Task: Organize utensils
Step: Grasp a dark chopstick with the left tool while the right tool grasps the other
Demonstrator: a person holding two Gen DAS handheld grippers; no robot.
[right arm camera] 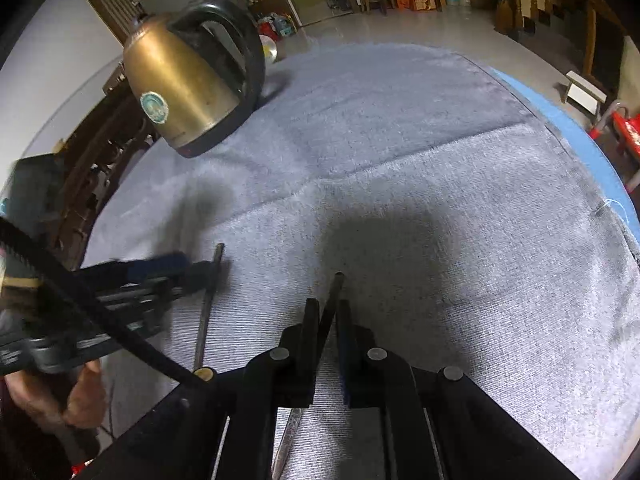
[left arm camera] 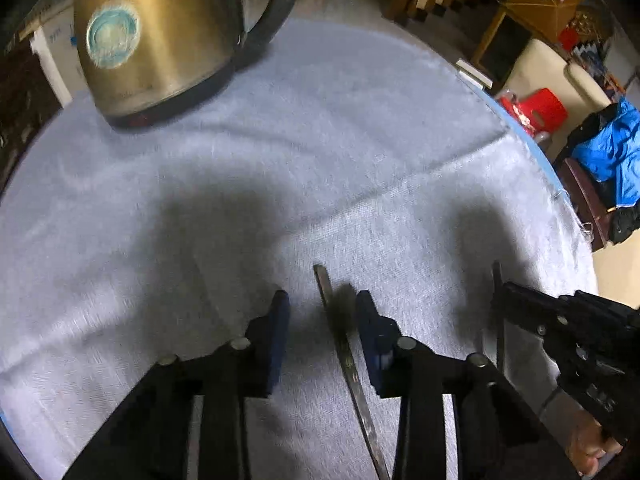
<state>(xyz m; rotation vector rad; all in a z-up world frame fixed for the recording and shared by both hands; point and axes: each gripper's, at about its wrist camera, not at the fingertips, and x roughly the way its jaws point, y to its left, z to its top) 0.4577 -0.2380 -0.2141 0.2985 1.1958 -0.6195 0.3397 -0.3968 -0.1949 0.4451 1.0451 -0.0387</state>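
Two thin metal utensils are in play on the cloth-covered desk, both near its front edge. The right hand-held gripper has its jaws pinched narrow on one utensil, apparently lifted just clear of the cloth. The left hand-held gripper stands wide open around the other utensil, which lies flat between its fingers, not yet gripped. A brass kettle sits at the far left corner. No sorted group or holder shows, so I'd judge the organizing barely begun.

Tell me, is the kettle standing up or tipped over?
Standing up. The kettle sits on its dark base on the gray cloth, handle on top.
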